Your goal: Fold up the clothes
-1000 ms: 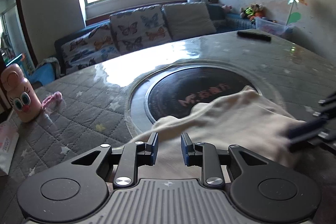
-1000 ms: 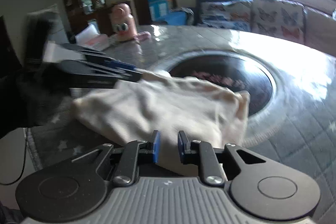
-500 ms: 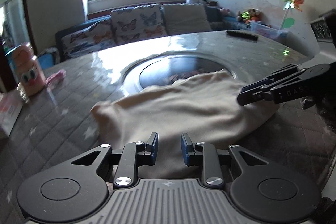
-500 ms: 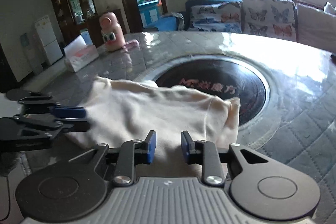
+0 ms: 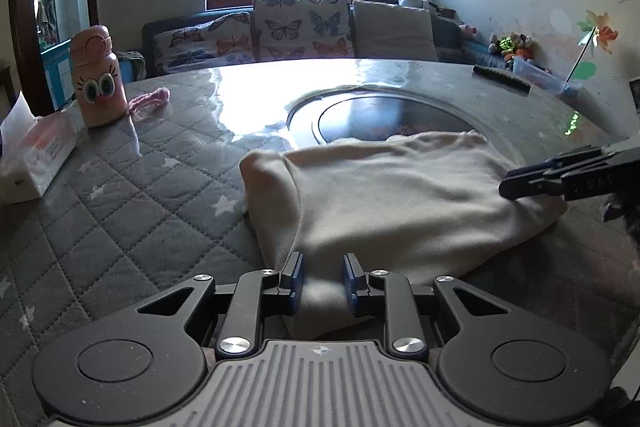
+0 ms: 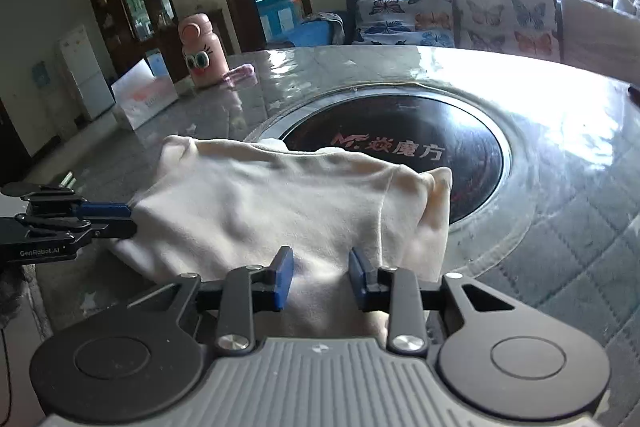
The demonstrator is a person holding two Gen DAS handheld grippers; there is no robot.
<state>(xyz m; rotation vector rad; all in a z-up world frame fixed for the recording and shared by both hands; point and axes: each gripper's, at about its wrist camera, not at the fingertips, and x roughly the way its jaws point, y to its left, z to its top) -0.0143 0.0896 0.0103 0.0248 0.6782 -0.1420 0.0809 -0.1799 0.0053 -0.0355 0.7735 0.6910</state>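
Note:
A cream garment (image 5: pixel 400 203) lies folded on the quilted grey table cover, its far edge over the dark round inset (image 6: pixel 400 155). My left gripper (image 5: pixel 322 283) is shut on the garment's near left end, with cloth bunched between its blue pads. In the right wrist view it shows at the garment's left corner (image 6: pixel 130 217). My right gripper (image 6: pixel 320 279) is over the garment's (image 6: pixel 260 211) other end. Its jaws are opening, and the cloth lies slack between the pads without being pressed. Its fingertips also show at the right edge of the left wrist view (image 5: pixel 506 183).
A pink cartoon-eyed bottle (image 5: pixel 96 83), a tissue box (image 5: pixel 32 155) and a small pink cloth (image 5: pixel 150 99) stand at the table's left. A black remote (image 5: pixel 500 77) lies at the far right. A sofa with butterfly cushions (image 5: pixel 300 27) is behind the table.
The garment has been drawn back and laid down flatter toward the table's near edge. My right jaws have widened and let go of the cloth. The left gripper has shifted sideways, still gripping.

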